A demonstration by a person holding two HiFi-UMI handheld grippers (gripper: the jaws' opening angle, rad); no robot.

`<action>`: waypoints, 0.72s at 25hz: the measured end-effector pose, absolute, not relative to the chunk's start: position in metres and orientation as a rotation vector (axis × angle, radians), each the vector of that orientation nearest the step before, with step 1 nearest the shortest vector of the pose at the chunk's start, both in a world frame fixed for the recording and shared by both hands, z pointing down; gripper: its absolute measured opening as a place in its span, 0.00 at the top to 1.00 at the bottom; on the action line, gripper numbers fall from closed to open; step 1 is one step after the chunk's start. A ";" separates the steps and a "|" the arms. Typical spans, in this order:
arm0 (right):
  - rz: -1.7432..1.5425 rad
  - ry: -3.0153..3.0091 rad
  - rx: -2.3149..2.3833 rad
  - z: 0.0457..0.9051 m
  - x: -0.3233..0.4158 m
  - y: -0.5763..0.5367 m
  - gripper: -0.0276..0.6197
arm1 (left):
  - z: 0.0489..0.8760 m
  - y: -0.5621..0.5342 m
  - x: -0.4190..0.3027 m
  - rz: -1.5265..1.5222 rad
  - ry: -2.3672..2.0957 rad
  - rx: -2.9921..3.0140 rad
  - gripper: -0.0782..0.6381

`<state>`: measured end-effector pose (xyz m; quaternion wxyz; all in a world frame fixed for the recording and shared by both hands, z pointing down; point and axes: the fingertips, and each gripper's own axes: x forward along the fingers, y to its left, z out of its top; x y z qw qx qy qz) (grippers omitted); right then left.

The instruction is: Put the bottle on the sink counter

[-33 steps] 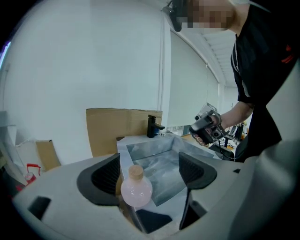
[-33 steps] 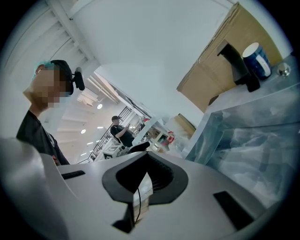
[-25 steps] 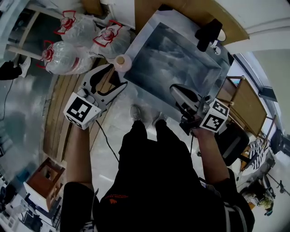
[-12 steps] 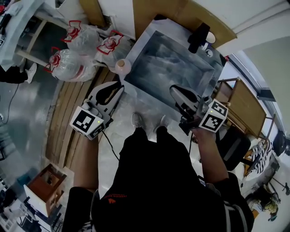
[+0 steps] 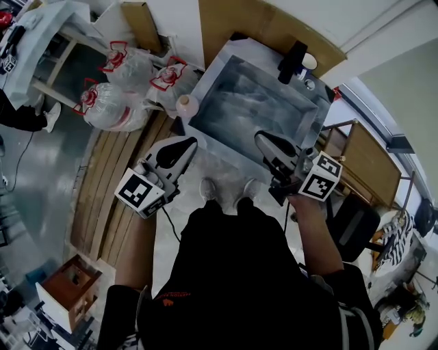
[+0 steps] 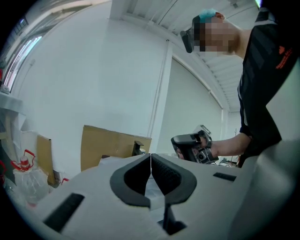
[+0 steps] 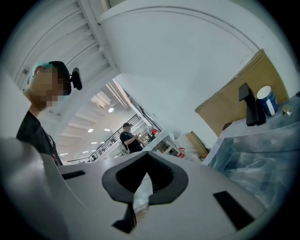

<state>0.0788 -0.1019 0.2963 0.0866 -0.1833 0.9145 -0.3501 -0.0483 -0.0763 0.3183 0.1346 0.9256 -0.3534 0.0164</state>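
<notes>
A small clear bottle [image 5: 185,105] with a beige cap stands upright on the left corner of the sink counter [image 5: 205,140], beside the steel sink [image 5: 254,102]. My left gripper [image 5: 191,141] hovers just in front of the bottle, apart from it. Its jaws have just been closing and now meet with nothing between them, as the left gripper view [image 6: 150,155] confirms. My right gripper [image 5: 261,137] hangs over the sink's front rim, shut and empty; its pads touch in the right gripper view [image 7: 146,152]. A black faucet [image 5: 293,60] stands at the sink's back.
Bagged water jugs [image 5: 113,104] with red handles lie left of the sink. Cardboard [image 5: 140,20] leans on the wall. Wooden planks [image 5: 109,184] cover the floor at left. A wooden cabinet [image 5: 366,160] and a black chair [image 5: 349,220] stand at right. A white-blue cup [image 7: 268,100] sits by the faucet.
The left gripper's jaws, open beside the bottle a second ago, have shut, and that gripper has drawn back and to the right. The bottle stays on the counter. The right gripper rose slightly.
</notes>
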 end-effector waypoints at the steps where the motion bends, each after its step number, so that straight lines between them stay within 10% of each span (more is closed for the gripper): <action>1: -1.040 2.726 -0.547 0.295 0.079 -0.100 0.95 | 0.316 -0.074 -0.046 0.045 -1.013 2.689 0.86; 18: -0.980 2.757 -0.522 0.278 0.075 -0.080 0.95 | 0.296 -0.059 -0.028 0.022 -0.929 2.744 0.87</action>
